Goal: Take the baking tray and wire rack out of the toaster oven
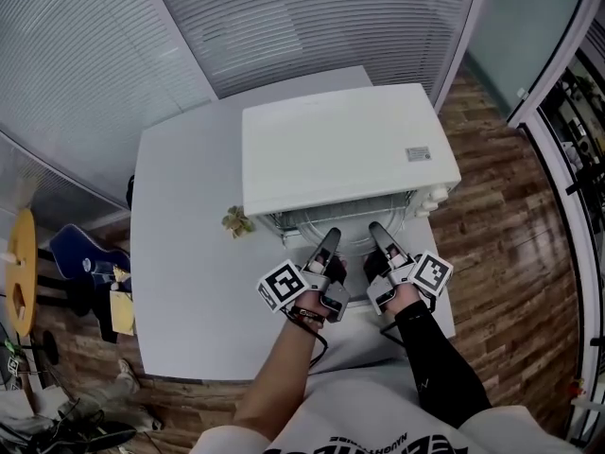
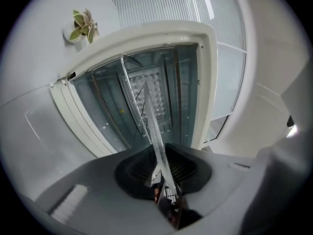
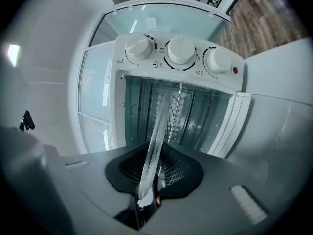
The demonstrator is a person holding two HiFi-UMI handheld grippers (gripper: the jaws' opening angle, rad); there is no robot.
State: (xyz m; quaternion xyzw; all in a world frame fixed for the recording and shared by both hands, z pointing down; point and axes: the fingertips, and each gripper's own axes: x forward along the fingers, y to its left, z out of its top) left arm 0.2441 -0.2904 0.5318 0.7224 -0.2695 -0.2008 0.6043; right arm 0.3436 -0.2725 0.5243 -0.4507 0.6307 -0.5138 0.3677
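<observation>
Toaster oven (image 1: 350,145): white, door open, 3 knobs.
Baking tray (image 3: 155,136): thin, silvery, reaching out of the oven mouth.
Wire rack (image 2: 126,82): inside, beside the tray.

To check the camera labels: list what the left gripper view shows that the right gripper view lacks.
Left only: a small sprig of green-pink leaves. Right only: three round white knobs and a red lamp on the white toaster oven. Both: the oven's open cavity and a thin shiny metal baking tray, clamped edge-on by the left gripper and the right gripper.

toaster oven (image 1: 345,145): smooth matt casing | baking tray (image 3: 155,131): shiny metal | floor (image 1: 501,225): wood
</observation>
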